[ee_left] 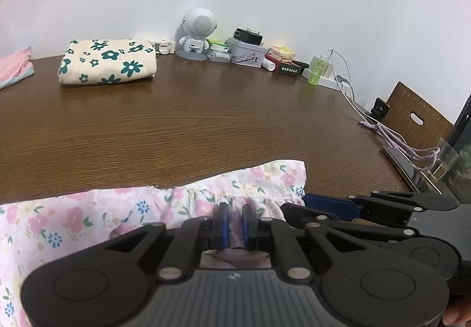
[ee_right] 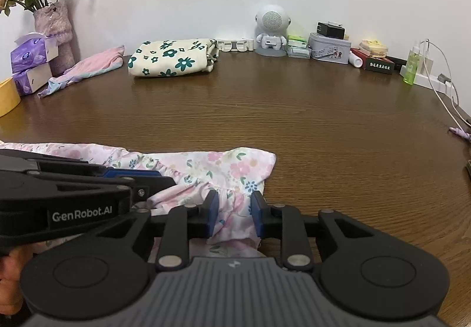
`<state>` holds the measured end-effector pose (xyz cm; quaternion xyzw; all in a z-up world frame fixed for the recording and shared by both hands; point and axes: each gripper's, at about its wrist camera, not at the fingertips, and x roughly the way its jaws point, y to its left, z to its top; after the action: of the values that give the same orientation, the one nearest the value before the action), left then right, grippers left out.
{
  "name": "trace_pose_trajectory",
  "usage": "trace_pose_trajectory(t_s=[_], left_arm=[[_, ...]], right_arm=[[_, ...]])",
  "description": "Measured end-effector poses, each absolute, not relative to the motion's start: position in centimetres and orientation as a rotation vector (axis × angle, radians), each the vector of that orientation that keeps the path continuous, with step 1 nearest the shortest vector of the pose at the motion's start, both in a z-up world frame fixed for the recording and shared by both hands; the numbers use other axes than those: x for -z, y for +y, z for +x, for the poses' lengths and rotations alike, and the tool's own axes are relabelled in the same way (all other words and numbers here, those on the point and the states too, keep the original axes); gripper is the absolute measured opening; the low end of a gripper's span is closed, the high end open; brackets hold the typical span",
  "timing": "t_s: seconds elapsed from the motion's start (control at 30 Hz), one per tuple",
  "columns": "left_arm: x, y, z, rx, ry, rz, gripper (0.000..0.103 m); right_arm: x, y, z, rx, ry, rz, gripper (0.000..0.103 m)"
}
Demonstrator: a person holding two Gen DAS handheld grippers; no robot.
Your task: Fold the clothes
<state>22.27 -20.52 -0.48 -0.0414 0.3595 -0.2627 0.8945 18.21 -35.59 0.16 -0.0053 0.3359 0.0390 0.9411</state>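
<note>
both tools pinch the floral garment (ee_right: 235, 171) — folded cloth (ee_right: 172, 58) well beyond

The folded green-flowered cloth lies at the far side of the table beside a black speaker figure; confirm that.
Wrong in one respect: the speaker figure beside the folded green-flowered cloth is white, not black. The right wrist view shows it, at the far side of the table.
</note>
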Motion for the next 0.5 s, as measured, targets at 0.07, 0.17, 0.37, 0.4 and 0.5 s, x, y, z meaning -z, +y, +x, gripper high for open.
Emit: trace_pose_trajectory(t_s=[0.07, 0.17, 0.37, 0.4, 0.5], left_arm=[[0.48, -20.52, 22.28, 0.545, 0.745, -0.086, 0.008], [0.48, -20.48, 22.28, 0.545, 0.746, -0.09, 0.008], [0.07, -19.69, 22.33, 0.554, 0.735, -0.162, 0.008], [-0.08, -19.71, 22.21, 0.556, 0.722, -0.16, 0.009], [-0.23, -19.92, 22.05, 0.558, 0.711, -0.148, 0.014]], right_arm=[[-0.05, -35.55, 18.24, -0.078, 0.691, -0.013, 0.023], [0.09, -35.49, 18.28, -0.076, 0.698, -0.017, 0.023], [0.12, -35.41, 18.26, -0.075, 0.696, -0.022, 0.024], [0.13, -35.39, 18.26, -0.074, 0.696, -0.023, 0.024], [0.15, -35.36, 18.24, -0.074, 0.694, -0.027, 0.024]])
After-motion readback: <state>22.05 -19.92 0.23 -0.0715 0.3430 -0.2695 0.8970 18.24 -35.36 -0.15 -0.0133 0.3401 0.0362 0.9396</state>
